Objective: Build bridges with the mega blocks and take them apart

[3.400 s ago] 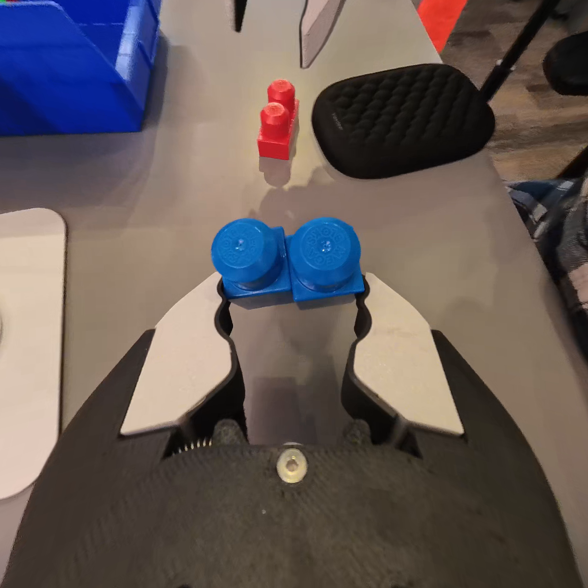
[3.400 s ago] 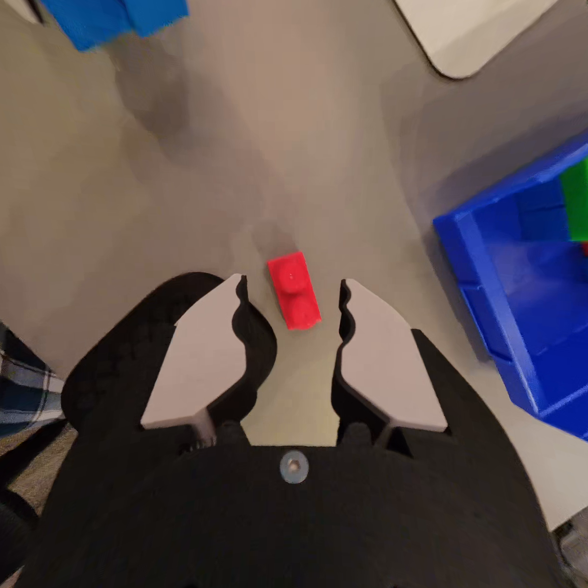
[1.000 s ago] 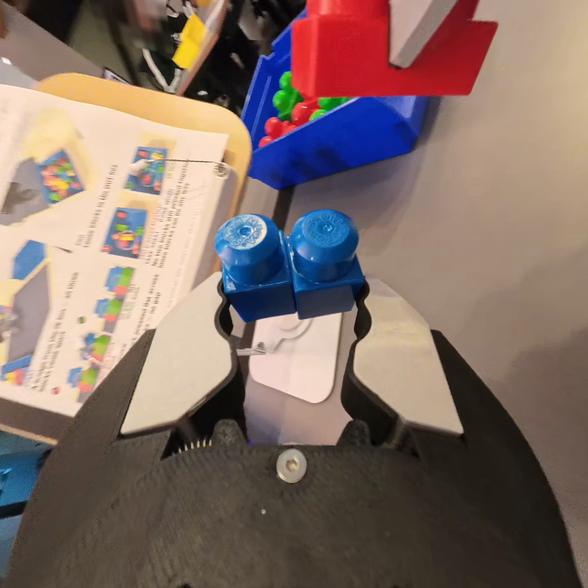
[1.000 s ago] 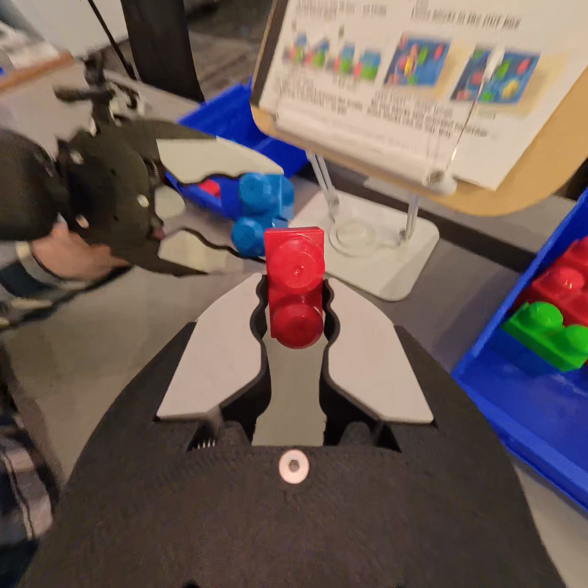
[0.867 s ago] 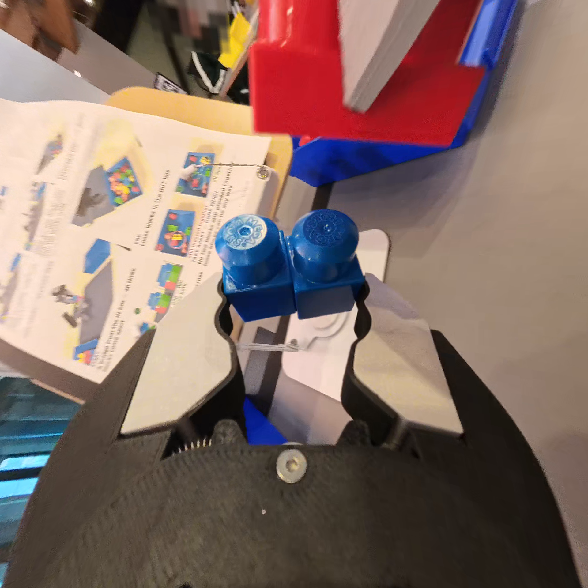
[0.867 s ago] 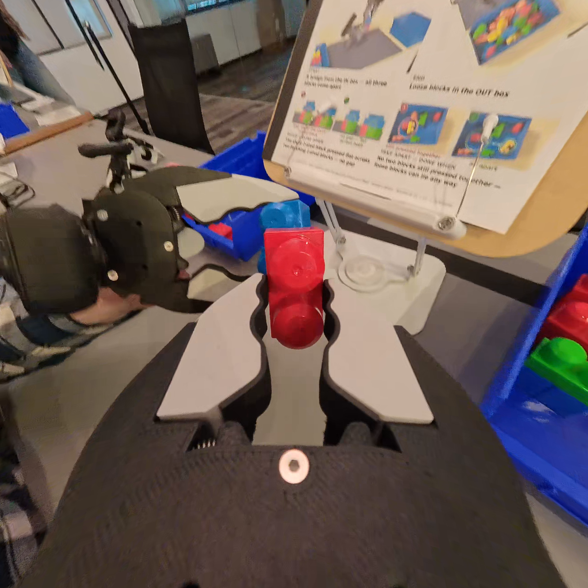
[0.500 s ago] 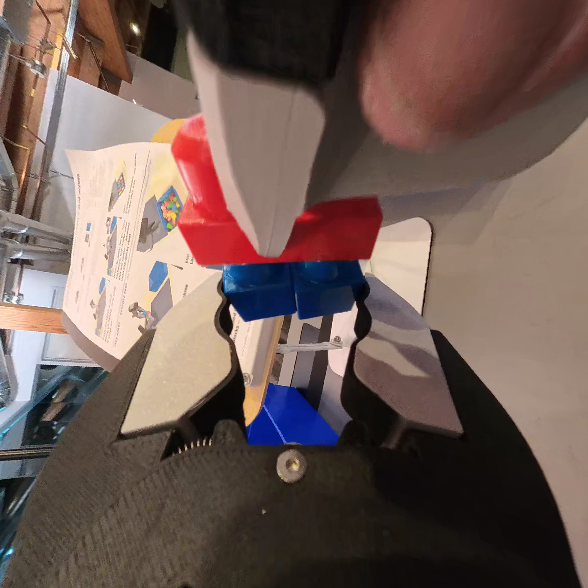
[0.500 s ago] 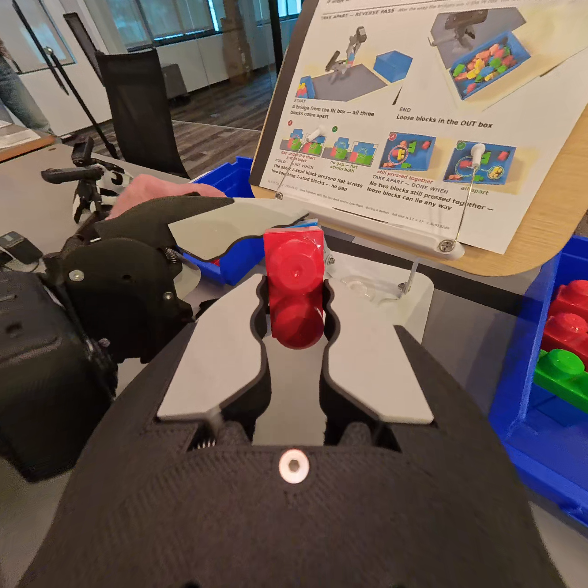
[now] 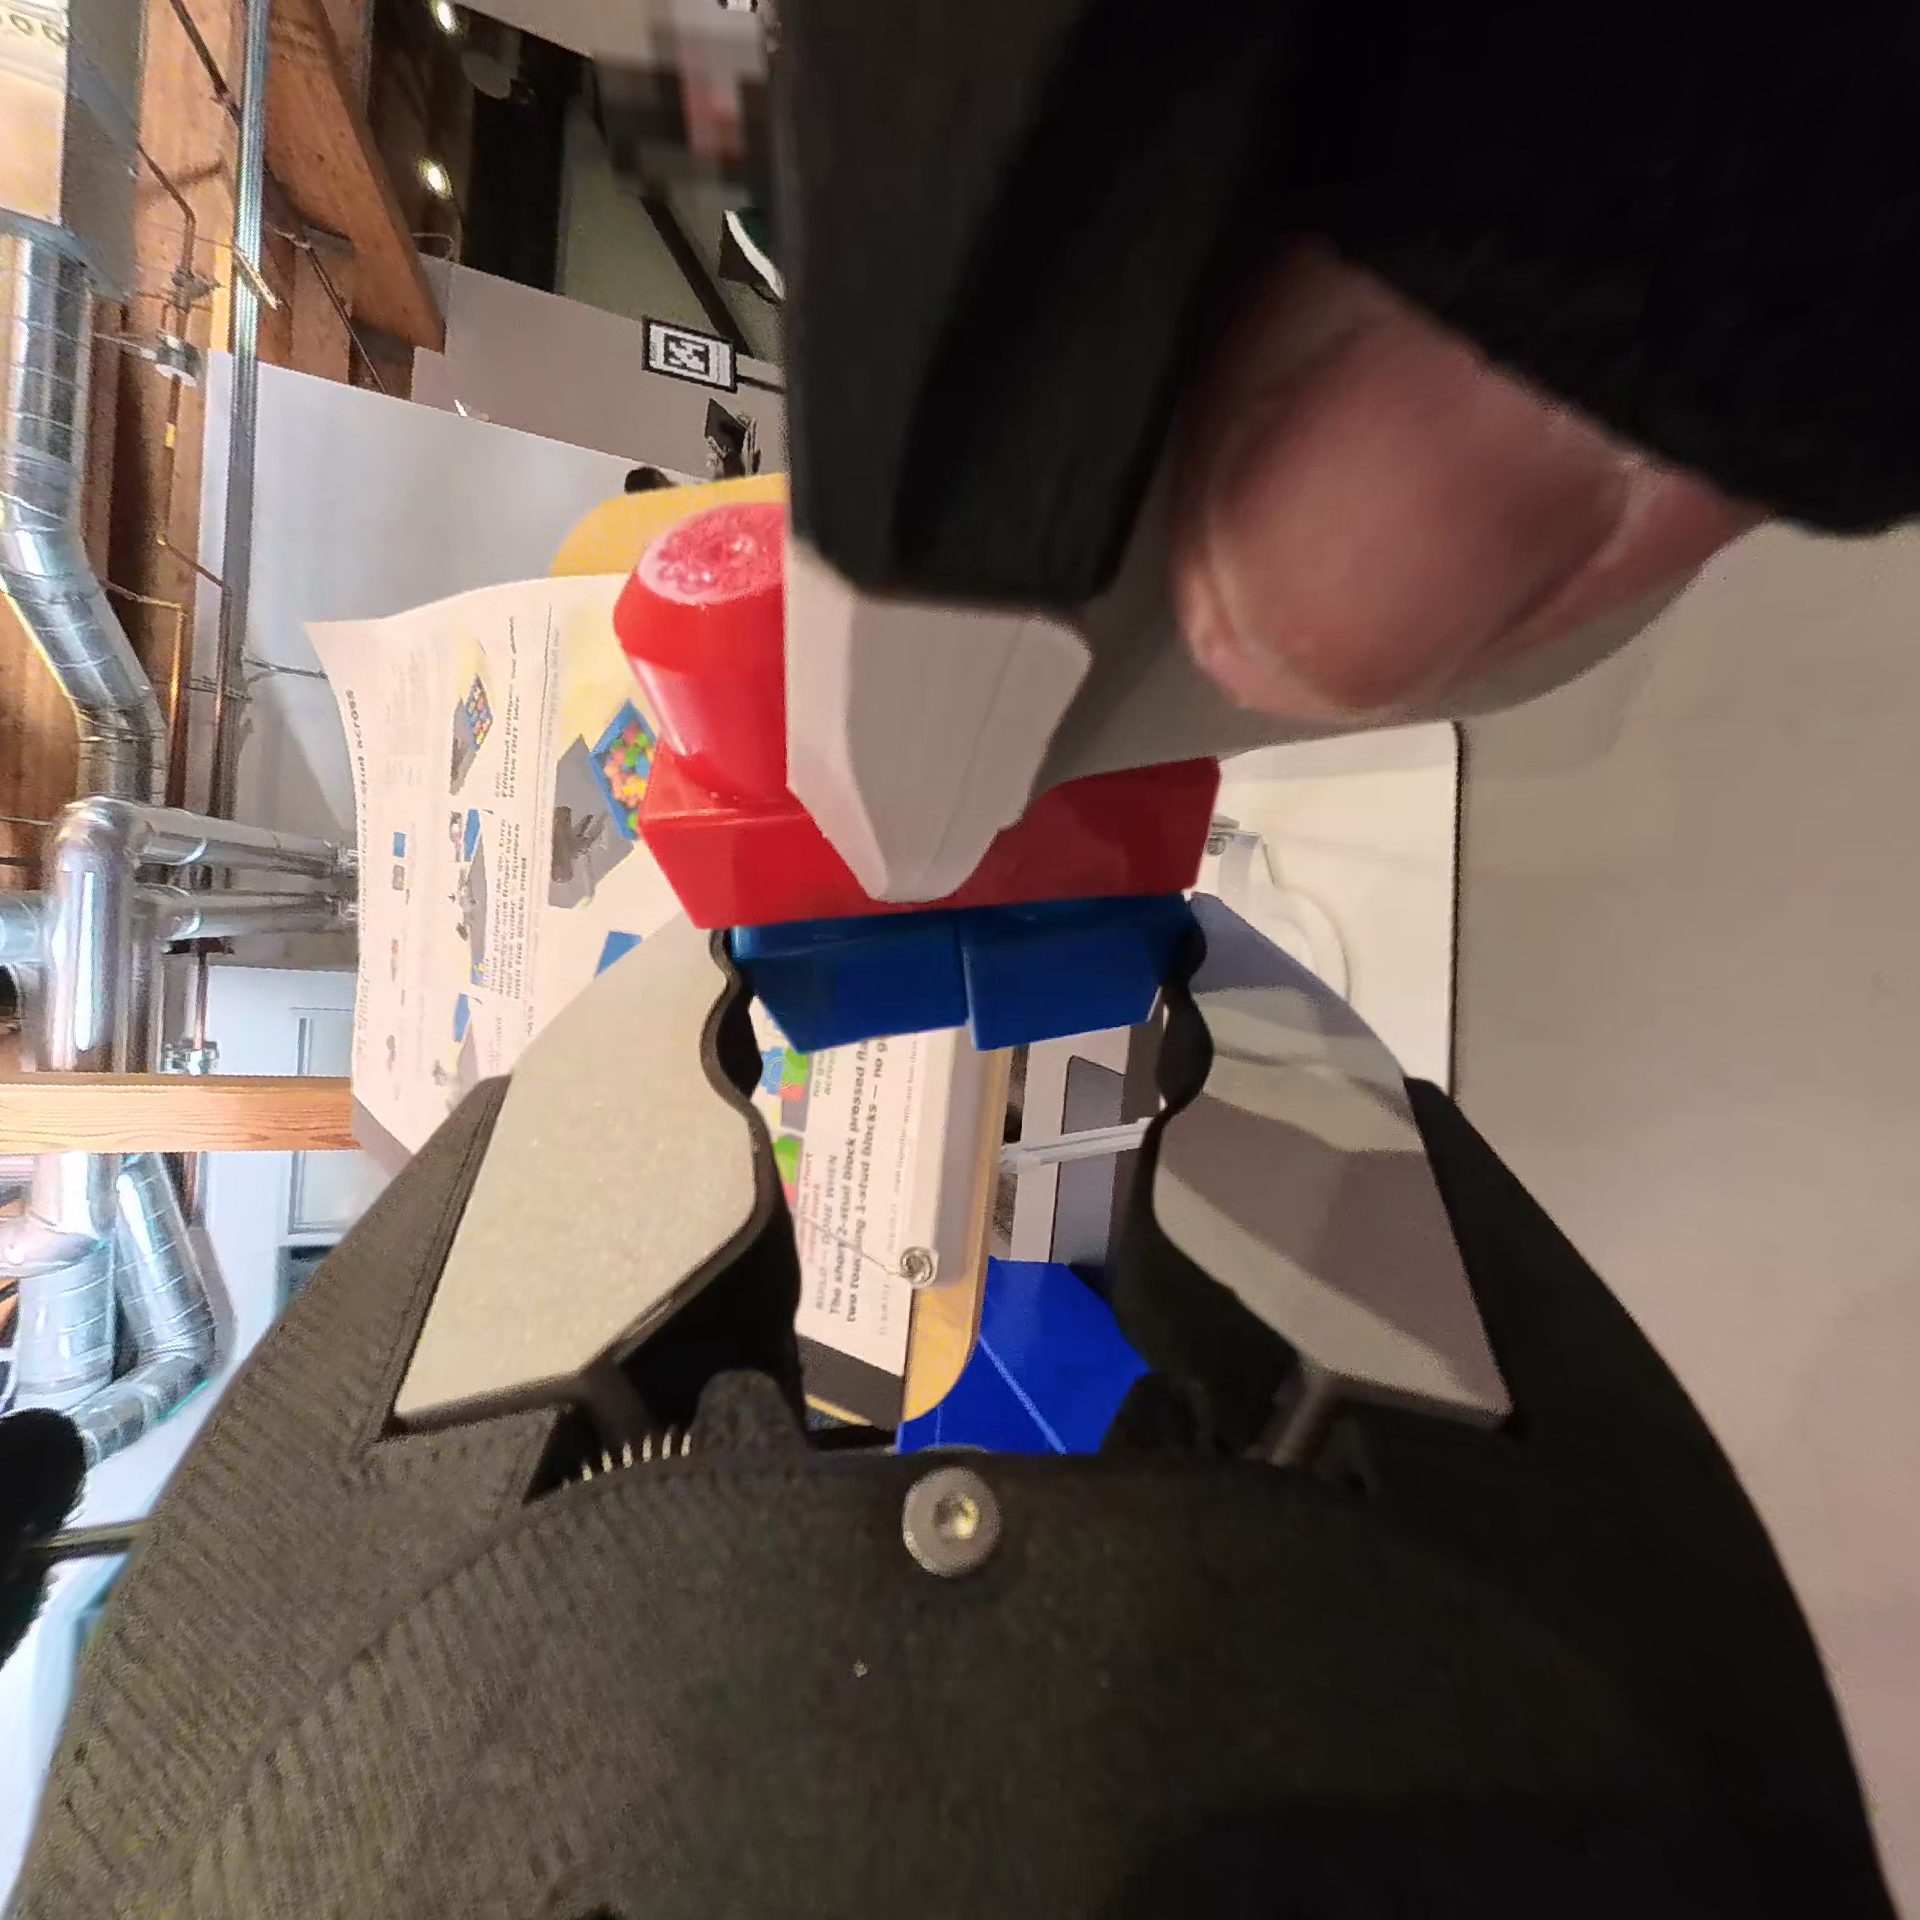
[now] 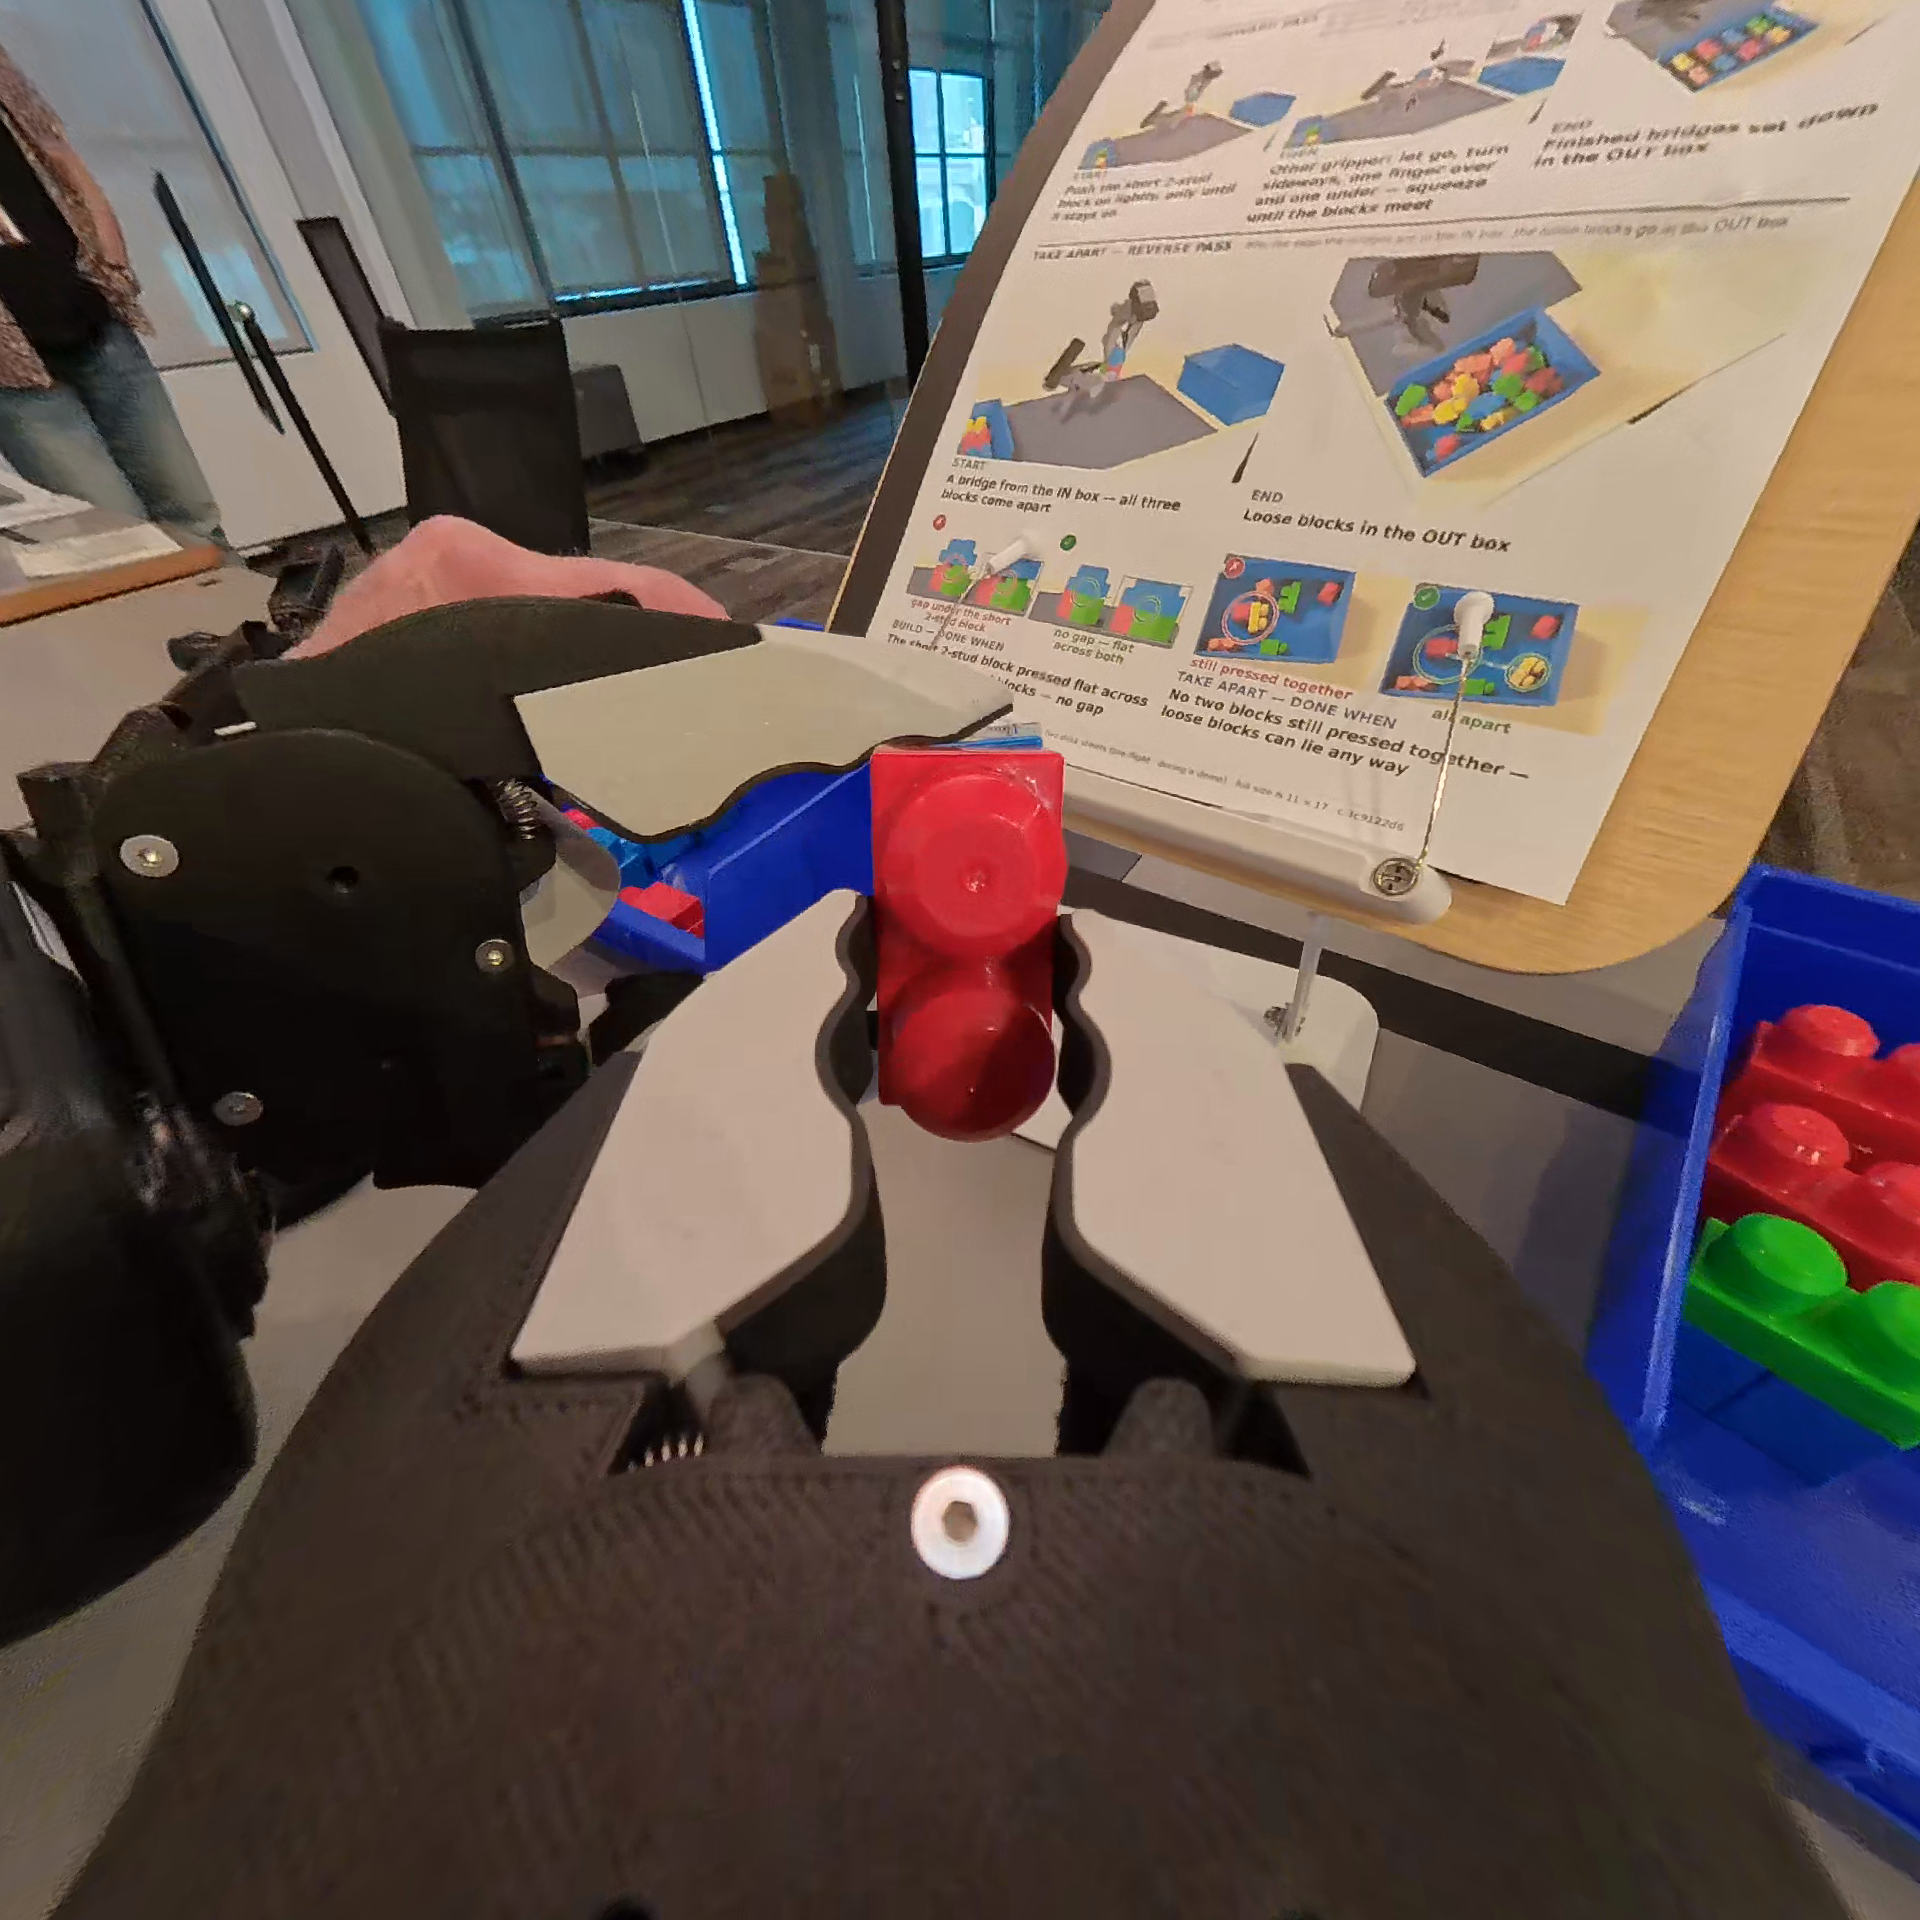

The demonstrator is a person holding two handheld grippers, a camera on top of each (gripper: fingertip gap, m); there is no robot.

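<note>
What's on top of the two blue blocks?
A red block sits across the two blue blocks, held by the right gripper. The blue blocks' bumps are covered by it.

Tall windows (image 10: 582, 156) with dark frames fill the upper left of the right wrist view, letting in cool daylight above a low white wall. Below them lies a dark wood-plank floor (image 10: 748, 488), with a black panel (image 10: 488, 426) standing on it. The grey tabletop (image 10: 125, 644) runs along the left edge. In the left wrist view, silver ducts (image 9: 62, 582) and wooden beams (image 9: 177, 1112) sit at the far left beside a white wall (image 9: 416, 488).
</note>
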